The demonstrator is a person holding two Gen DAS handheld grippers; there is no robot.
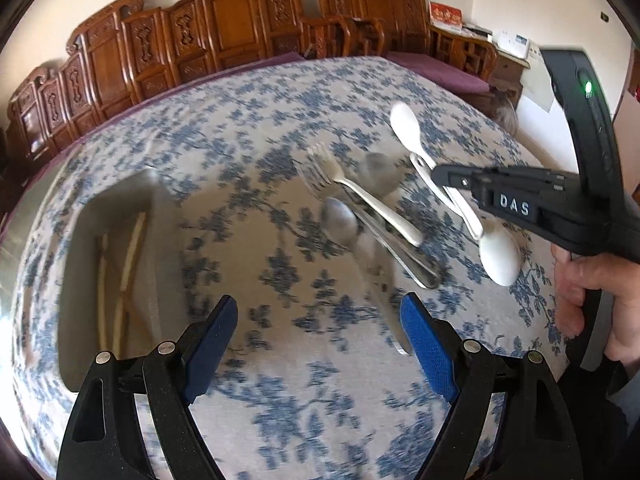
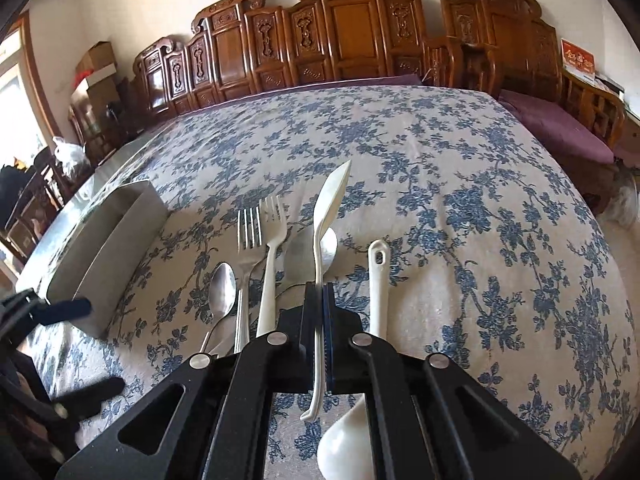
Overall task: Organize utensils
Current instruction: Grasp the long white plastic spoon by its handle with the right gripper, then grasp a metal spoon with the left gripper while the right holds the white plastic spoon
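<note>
Above the floral tabletop (image 2: 460,168), right gripper (image 2: 319,300) jaws pinch a white spoon (image 2: 330,200) edge-on; it may twist or slip. Left gripper (image 1: 320,344) jaws gape empty near the metal tray (image 1: 80,288), risking collision over remaining utensils (image 2: 256,248).

Behind your blue-flowered tablecloth (image 2: 460,208): carved brown wooden chairs (image 2: 340,36), cream wall (image 2: 120,4), bright window (image 2: 12,76) at left.

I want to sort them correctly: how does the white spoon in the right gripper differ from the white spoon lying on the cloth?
The held spoon is clamped by its handle, bowl pointing away. The lying spoon rests free on the cloth, bowl toward the camera. Both are white.
</note>
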